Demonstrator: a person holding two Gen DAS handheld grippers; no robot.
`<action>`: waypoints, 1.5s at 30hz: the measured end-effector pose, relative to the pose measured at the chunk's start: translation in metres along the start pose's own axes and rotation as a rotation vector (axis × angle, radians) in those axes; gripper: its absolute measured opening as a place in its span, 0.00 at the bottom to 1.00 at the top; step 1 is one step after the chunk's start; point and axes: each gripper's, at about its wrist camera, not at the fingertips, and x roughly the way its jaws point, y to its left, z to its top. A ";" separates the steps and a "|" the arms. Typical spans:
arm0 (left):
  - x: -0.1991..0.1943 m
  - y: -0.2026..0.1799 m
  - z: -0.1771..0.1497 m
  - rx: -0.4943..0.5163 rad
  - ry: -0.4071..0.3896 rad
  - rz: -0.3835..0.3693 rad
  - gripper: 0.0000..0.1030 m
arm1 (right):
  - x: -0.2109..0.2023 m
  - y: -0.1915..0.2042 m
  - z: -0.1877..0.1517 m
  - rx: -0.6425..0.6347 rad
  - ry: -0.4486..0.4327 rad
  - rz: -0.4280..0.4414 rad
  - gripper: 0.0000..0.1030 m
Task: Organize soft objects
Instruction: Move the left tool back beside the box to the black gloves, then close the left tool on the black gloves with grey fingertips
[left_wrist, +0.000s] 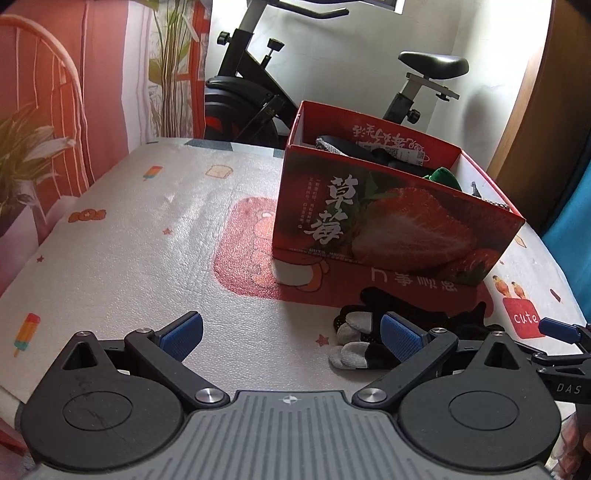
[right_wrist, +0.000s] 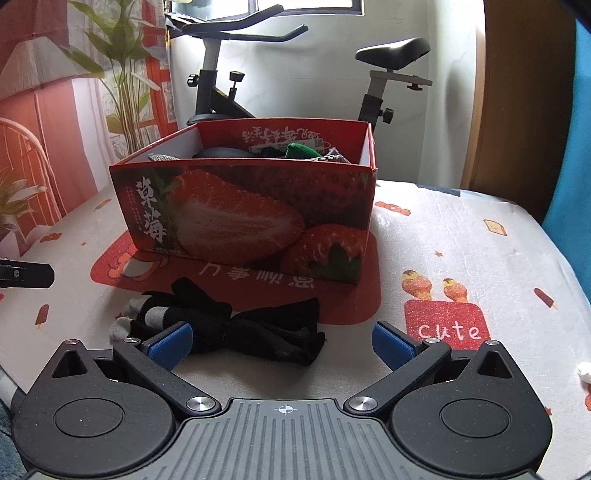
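Observation:
A red strawberry-print box (left_wrist: 391, 218) stands on the table and holds several soft items, among them a green one (left_wrist: 445, 175). It also shows in the right wrist view (right_wrist: 243, 214). A black glove with grey fingertips (right_wrist: 236, 328) lies on the cloth in front of the box. In the left wrist view the glove (left_wrist: 354, 343) lies beside my right finger. My left gripper (left_wrist: 291, 338) is open and empty, left of the glove. My right gripper (right_wrist: 282, 345) is open, low over the glove, jaws on either side of it.
The table (left_wrist: 129, 240) has a white printed cloth with a red "cute" patch (right_wrist: 447, 325). An exercise bike (right_wrist: 221, 92) stands behind the table. A curtain with plants (left_wrist: 55, 110) hangs at left. A small white scrap (right_wrist: 584, 371) lies at the right edge.

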 end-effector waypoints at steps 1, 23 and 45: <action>0.004 0.001 0.000 -0.011 0.008 -0.006 1.00 | 0.004 0.000 -0.001 -0.008 0.001 0.003 1.00; 0.094 -0.044 -0.013 -0.036 0.119 -0.199 1.00 | 0.059 -0.013 -0.009 0.008 0.028 0.133 0.63; 0.093 -0.059 -0.027 0.056 0.097 -0.282 0.15 | 0.045 -0.012 -0.015 -0.001 0.046 0.200 0.21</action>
